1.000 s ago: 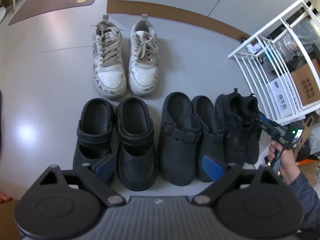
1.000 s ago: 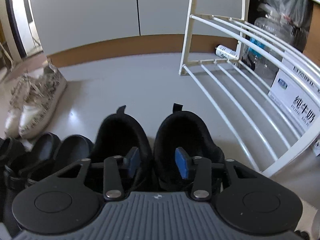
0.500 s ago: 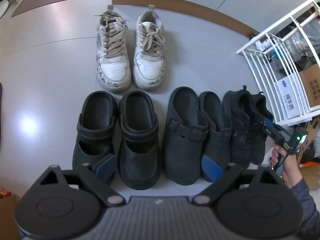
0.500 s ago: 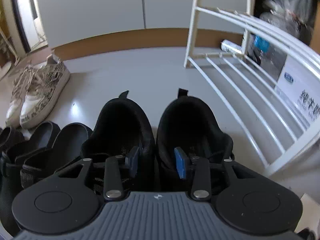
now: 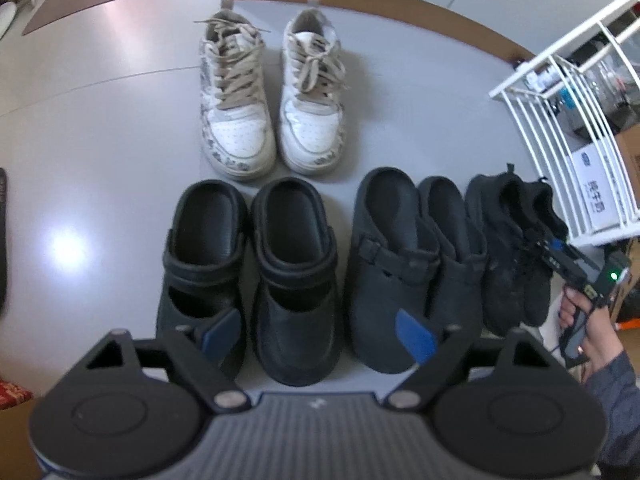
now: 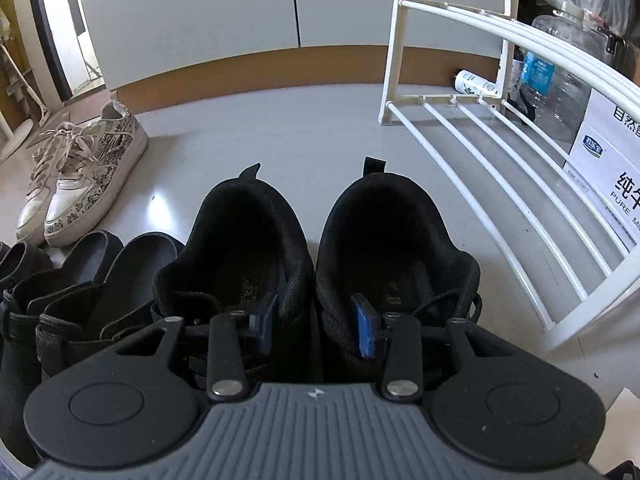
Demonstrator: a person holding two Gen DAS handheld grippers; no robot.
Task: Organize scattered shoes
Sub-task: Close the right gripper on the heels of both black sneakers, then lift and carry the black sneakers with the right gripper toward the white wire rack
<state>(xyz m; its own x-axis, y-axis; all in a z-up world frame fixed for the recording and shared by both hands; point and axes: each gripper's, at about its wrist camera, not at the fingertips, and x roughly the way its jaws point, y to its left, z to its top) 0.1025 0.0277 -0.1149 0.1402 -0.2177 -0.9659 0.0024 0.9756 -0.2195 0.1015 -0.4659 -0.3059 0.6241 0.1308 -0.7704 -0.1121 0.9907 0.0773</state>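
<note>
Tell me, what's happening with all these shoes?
A person is lining up shoes with two grippers. The right gripper has one finger inside each black sneaker, their inner sides between its jaws, which have just been opening. The left gripper hangs over the black clogs, empty, its jaws just closing slightly. White sneakers sit paired behind.

Your right gripper (image 6: 314, 322) sits over the black sneakers (image 6: 316, 248), one finger down in each shoe.

Blue pads (image 6: 365, 330) straddle the two inner collars where the shoes touch; jaws have just been opening a bit, can't tell if pads press the fabric. Heels w/ pull tabs point away from you, toward the brown baseboard (image 6: 248, 68). Left of the pair, touching it: black clogs (image 6: 92, 292), side by side. Further left & back: white patterned sneakers (image 6: 80, 176) w/ beige laces, well apart. Right: white wire rack (image 6: 492, 184), just beside the right shoe; behind its bars a clear water jug (image 6: 556, 80), a small bottle lying down and a printed carton (image 6: 612, 176).
</note>
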